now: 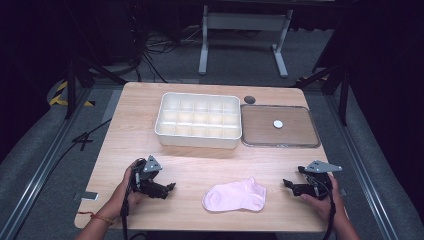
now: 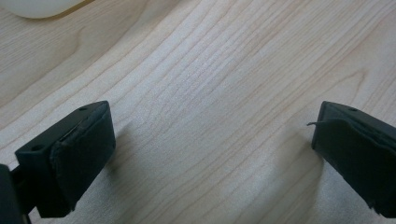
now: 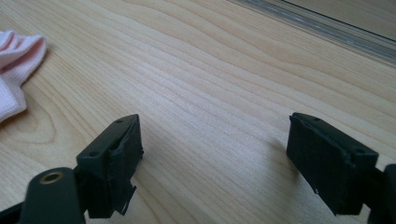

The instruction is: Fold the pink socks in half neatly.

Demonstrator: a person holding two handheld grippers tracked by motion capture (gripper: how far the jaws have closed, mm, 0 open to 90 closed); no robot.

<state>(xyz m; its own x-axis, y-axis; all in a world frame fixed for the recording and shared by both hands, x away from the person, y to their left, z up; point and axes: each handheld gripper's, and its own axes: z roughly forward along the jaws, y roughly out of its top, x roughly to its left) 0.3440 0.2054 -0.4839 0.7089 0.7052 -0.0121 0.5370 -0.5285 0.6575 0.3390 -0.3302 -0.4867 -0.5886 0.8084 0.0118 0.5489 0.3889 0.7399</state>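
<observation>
The pink sock (image 1: 234, 196) lies flat on the near part of the wooden table (image 1: 200, 160), between my two grippers and touched by neither — so as I read it, nothing of the job is done yet. In the right gripper view its edge (image 3: 16, 70) sits off to the left of the jaws, apart from them.

My left gripper (image 1: 167, 189) rests low over the table on the sock's left, jaws spread wide with bare wood between them. My right gripper (image 1: 289, 184) is on the sock's other side, jaws likewise wide apart and holding nothing.

Farther back stands the white divided box (image 1: 198, 120), its compartments empty as far as I can see, and just beside it on the right a shallow tray (image 1: 280, 126) with a small white disc (image 1: 278, 123) on it.

My judgement — the whole task is left: close in on the sock, take hold of it, and put it wherever it belongs, probably the box.
</observation>
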